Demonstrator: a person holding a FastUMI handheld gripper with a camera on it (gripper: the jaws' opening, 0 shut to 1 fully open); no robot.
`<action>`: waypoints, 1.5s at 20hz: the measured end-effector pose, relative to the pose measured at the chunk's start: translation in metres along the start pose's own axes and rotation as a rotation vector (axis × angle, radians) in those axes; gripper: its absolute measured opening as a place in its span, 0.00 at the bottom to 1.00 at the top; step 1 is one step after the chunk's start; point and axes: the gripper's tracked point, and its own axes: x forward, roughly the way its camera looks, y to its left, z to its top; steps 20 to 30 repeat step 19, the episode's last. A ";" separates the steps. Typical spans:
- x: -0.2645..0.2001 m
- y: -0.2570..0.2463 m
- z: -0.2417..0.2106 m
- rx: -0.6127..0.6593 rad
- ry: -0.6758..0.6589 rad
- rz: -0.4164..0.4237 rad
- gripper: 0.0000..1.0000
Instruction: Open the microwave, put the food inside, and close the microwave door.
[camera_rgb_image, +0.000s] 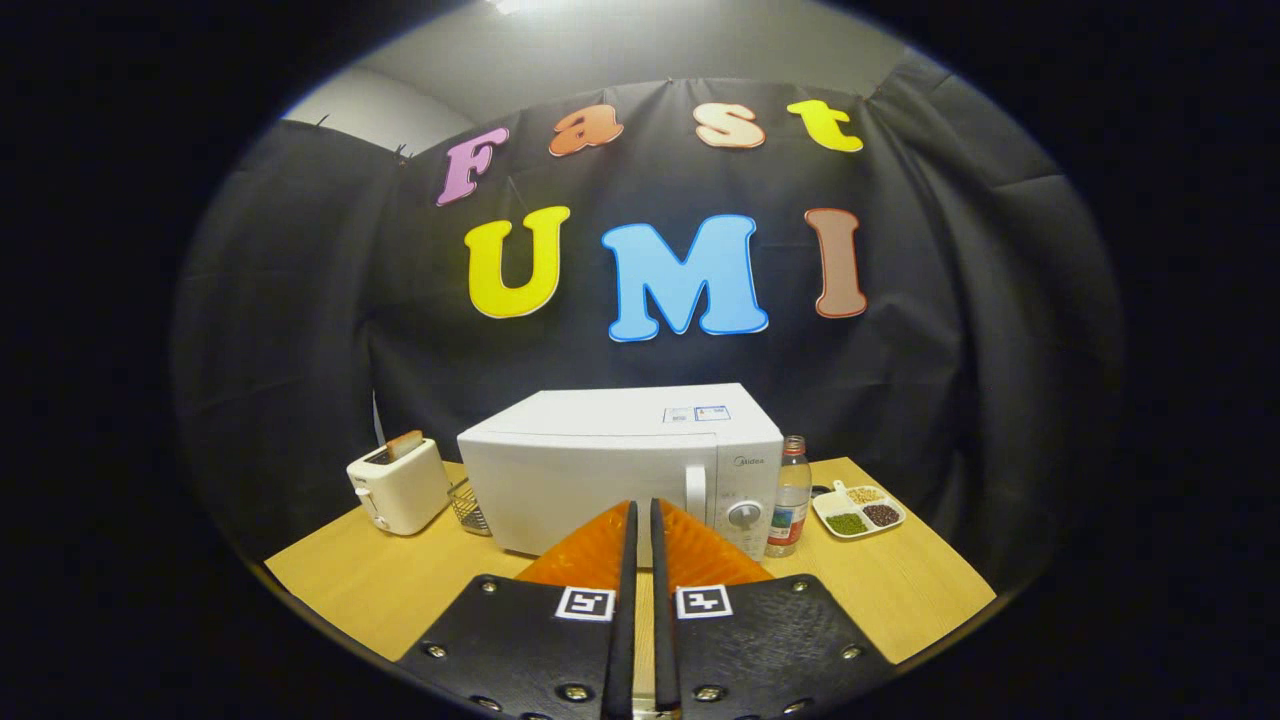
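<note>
A white microwave (600, 470) stands on the wooden table (380, 580), its door closed, with a vertical handle (695, 492) and a round knob (743, 514) on its right side. My gripper (640, 505) points at the door from a short way off, its fingers almost touching each other with nothing between them. A white divided dish (858, 510) with several kinds of beans or grains lies to the right of the microwave.
A white toaster (398, 487) with a slice of bread in it stands left of the microwave. A small wire basket (468, 508) sits between the two. A clear bottle (790, 497) stands right beside the microwave's control panel.
</note>
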 end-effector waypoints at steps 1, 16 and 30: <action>-0.011 0.002 0.000 0.009 -0.008 0.007 0.12; -0.077 0.012 0.019 0.007 -0.087 0.009 0.99; -0.078 0.009 0.027 0.011 -0.101 0.001 0.99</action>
